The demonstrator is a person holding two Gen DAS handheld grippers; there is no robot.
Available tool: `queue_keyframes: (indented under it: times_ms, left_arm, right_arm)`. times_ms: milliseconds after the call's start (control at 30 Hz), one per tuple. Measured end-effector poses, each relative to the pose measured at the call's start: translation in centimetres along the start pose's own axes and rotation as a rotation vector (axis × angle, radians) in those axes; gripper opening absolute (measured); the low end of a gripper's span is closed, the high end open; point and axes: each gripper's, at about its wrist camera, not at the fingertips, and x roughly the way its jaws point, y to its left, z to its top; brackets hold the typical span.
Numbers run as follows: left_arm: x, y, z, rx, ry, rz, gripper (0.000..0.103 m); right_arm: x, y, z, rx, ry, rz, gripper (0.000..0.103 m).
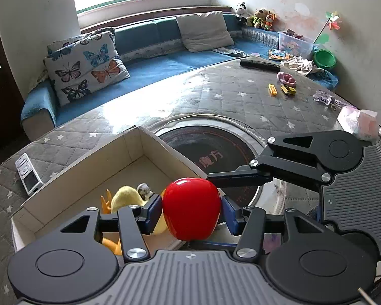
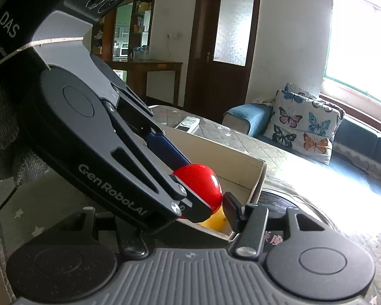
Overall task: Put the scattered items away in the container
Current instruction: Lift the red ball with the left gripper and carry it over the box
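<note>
Red apple (image 1: 191, 208): looking glossy, rigid and probably light and slippery; gripping best across the widest middle.
Left gripper (image 1: 191, 209): clamping the apple between both blue pads.
Position: hanging at the near corner of the cardboard box (image 1: 89, 175), above the yellow plush toy (image 1: 125, 198).
Right gripper (image 2: 231, 212): sitting just beside, jaw width impossible to tell.

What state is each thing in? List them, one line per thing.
red apple: held between the left gripper's pads, at the box's near edge.
left gripper: shut on the red apple.
right gripper: open, holding nothing.
cardboard box: open-topped, upright.
yellow plush toy: lying inside the box.
remote control: flat on the table, outside the box.
</note>
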Motion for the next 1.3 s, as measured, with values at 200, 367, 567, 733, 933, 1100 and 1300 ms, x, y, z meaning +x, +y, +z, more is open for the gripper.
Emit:
queue_keyframes:
  times_ms: [200, 367, 567, 733, 933, 1100, 1300]
  left_arm:
    - [1.6, 1.2, 0.6, -0.011, 0.025, -0.01, 0.055]
    - [2.6, 1.8, 0.7, -0.021, 0.042, -0.016, 0.055]
    - [3.2, 2.5, 0.5, -0.038, 0.054, -0.024, 0.055]
    - [3.7, 3.1, 0.4, -0.055, 0.067, -0.028, 0.055]
    - [3.8, 3.3, 0.2, -0.065, 0.071, -0.031, 0.055]
    - [3.8, 3.7, 0.2, -0.075, 0.072, -0.029, 0.055]
    - [3.8, 4.0, 0.1, -0.092, 0.074, -0.033, 0.055]
  right_arm:
    - [1.8, -1.3, 0.1, 0.011, 0.021, 0.011, 0.056]
    - [2.9, -1.8, 0.0, 0.015, 0.036, 0.022, 0.056]
    - [3.7, -2.0, -0.1, 0.013, 0.047, 0.033, 0.056]
    - [3.9, -1.7, -0.1, 0.007, 0.047, 0.036, 0.056]
    - [4.2, -1.5, -0.1, 0.006, 0.052, 0.038, 0.056]
    - [4.2, -1.3, 0.0, 0.007, 0.051, 0.038, 0.056]
    - [4.3, -1.4, 0.1, 0.014, 0.053, 0.041, 0.057]
